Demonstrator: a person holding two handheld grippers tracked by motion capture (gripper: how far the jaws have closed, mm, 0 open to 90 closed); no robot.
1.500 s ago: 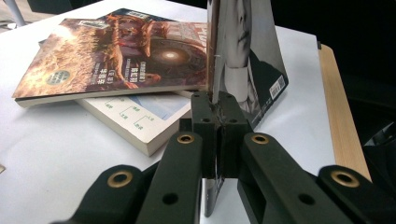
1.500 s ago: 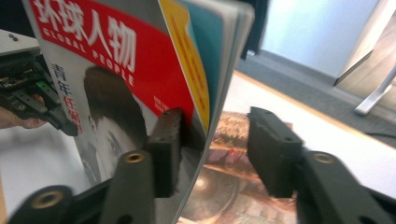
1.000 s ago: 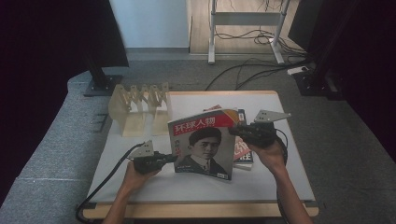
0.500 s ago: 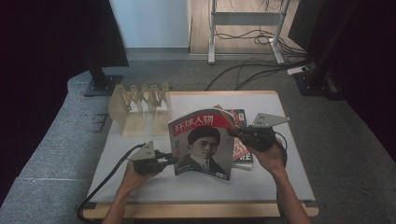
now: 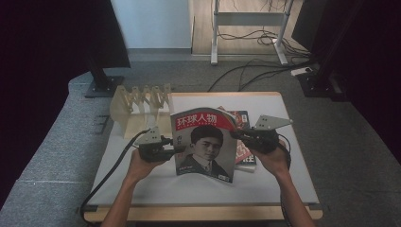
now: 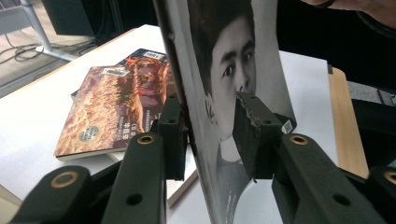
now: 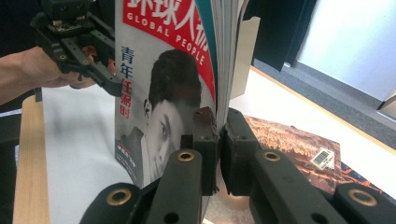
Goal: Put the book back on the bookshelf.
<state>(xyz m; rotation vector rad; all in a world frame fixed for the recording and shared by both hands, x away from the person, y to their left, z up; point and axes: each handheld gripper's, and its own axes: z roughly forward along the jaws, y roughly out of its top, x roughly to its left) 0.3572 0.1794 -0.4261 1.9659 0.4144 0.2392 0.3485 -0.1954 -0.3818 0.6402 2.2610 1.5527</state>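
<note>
The magazine (image 5: 204,145) stands upright on the white table (image 5: 293,189), cover toward the person, held between both claws. The right gripper (image 7: 217,122) is clenched on its open page edge, jaws pressed together on the pages. The left gripper (image 6: 211,125) straddles the spine edge; its far jaw touches the back, while the near jaw stands slightly off the cover, so this claw reads as released.

Risks: with one firm grip only, the limp magazine may bow or swing about the right claw, and the bottom edge may skid on the table. A pinched page edge could tear or crease. Just behind the right claw lie stacked books (image 5: 242,146); a falling magazine would land on them. The wooden rack (image 5: 140,103) stands beyond the left claw, apart.
</note>
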